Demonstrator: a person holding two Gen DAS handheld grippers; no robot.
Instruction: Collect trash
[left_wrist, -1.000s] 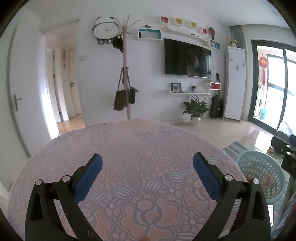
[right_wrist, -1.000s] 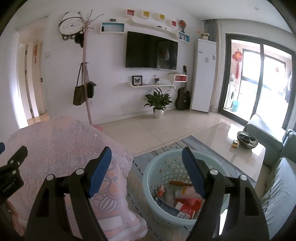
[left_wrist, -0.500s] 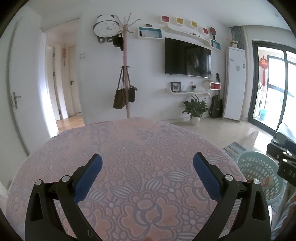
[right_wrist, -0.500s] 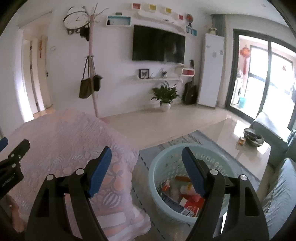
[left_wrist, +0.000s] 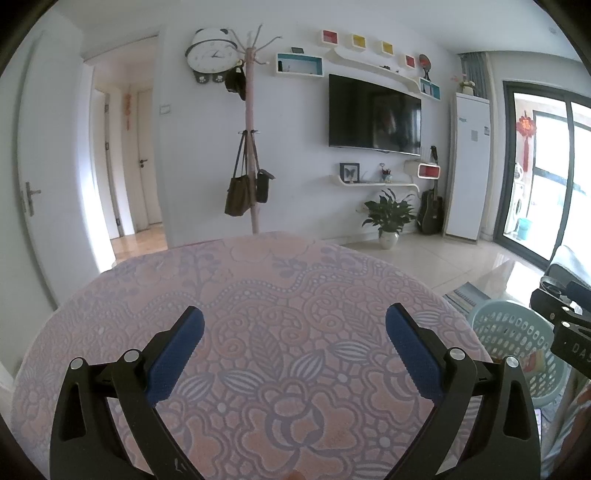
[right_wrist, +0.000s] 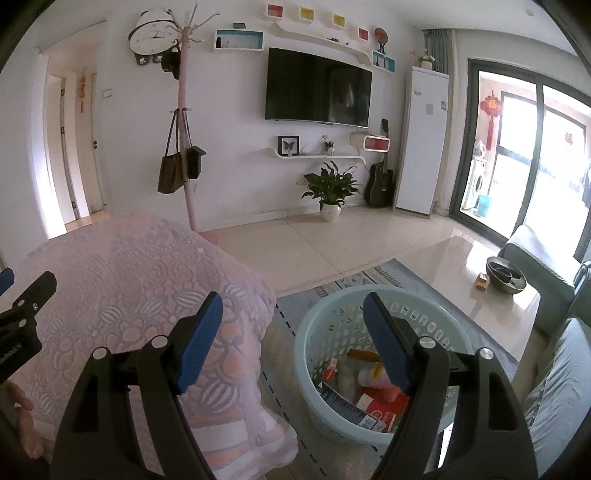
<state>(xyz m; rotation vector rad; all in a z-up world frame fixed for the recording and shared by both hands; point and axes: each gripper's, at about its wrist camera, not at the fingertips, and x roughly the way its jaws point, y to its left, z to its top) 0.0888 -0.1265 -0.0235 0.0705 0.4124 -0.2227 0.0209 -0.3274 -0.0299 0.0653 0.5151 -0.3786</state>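
Jaws gape empty on both grippers; only right wrist view shows basket (right_wrist: 314, 343) trash (right_wrist: 373, 402).

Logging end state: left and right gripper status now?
Left gripper: open, empty, over the table.
Right gripper: open, empty, above the basket.

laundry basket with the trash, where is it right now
The light blue basket sits on the rug beside the table, low in the right wrist view under the open right gripper.
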